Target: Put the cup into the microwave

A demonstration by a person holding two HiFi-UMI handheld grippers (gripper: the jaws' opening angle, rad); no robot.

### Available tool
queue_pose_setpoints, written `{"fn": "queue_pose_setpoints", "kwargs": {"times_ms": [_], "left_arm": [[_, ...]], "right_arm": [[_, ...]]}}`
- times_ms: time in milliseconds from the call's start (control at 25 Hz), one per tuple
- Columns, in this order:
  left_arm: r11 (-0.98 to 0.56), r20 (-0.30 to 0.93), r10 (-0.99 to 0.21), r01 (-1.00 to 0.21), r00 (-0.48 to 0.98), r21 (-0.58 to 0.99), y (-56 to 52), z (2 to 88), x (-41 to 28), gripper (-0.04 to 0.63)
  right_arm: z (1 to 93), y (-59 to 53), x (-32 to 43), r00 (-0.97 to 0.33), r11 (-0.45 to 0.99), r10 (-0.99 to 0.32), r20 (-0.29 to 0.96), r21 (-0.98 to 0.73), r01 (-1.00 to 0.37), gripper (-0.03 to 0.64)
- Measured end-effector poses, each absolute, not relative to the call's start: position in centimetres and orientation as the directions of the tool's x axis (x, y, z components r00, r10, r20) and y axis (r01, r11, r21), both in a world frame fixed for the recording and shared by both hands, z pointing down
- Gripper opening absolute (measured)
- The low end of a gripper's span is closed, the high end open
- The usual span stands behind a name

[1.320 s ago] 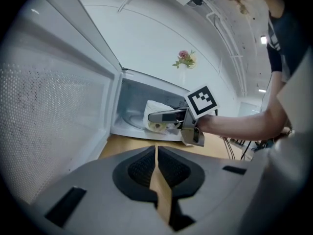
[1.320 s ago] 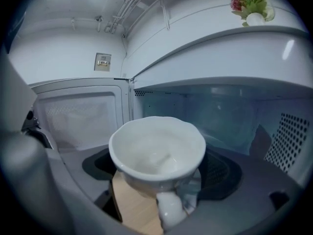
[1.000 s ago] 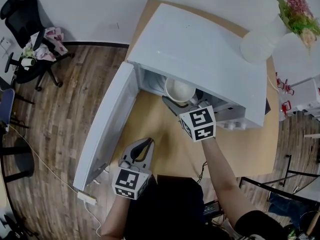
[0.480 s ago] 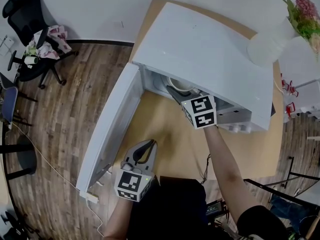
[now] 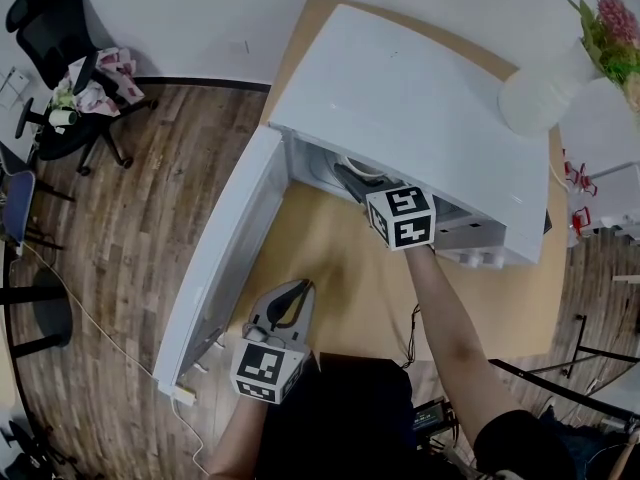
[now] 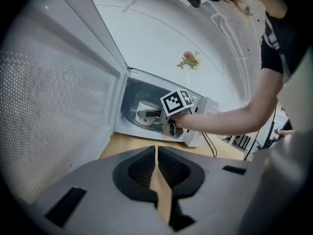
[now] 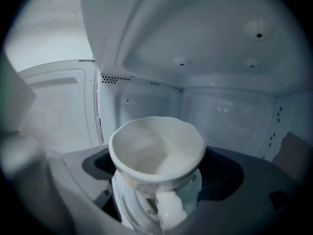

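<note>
The white cup (image 7: 156, 165) is an empty mug with its handle turned toward the camera, gripped between the jaws of my right gripper (image 7: 159, 199). In the head view the right gripper (image 5: 355, 176) reaches into the white microwave (image 5: 420, 108), and only a sliver of the cup (image 5: 362, 168) shows under the roof. From the left gripper view, the cup (image 6: 144, 113) sits inside the cavity, over the turntable. My left gripper (image 5: 285, 303) hangs shut and empty near my body, below the open door (image 5: 215, 268).
The microwave stands on a wooden table (image 5: 330, 258). A white vase with flowers (image 5: 545, 93) stands at the back right. An office chair (image 5: 60, 78) is on the wood floor at far left. A cable (image 5: 100, 338) runs along the floor.
My right gripper has carried the cup from the door opening deeper into the cavity, so the cup is now mostly hidden under the roof. The left gripper has stayed put.
</note>
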State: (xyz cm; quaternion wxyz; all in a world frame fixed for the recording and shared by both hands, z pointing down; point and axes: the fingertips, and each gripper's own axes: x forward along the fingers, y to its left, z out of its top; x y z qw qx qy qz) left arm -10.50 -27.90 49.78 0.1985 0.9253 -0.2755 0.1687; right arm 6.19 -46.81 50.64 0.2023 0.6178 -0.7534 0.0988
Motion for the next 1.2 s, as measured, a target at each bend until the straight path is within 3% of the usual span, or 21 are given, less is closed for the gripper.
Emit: {"fn": "queue_pose_setpoints", "kwargs": {"times_ms": [560,1200], "left_arm": [[-0.759,0.426,-0.451,-0.588,0.785,0.279,-27.6,50.2,-11.2,0.016],[-0.769,0.42,-0.432,-0.569,0.798,0.29,-26.9,49.9,-10.9,0.015]], "right_arm": [[52.0,-46.7,6.7,-0.066,0.17,-0.91,0.409,0.224,-0.96,0.48],[50.5,-45.5,6.2,-0.055,0.133,-0.921,0.385,0.18,-0.975,0.48]]}}
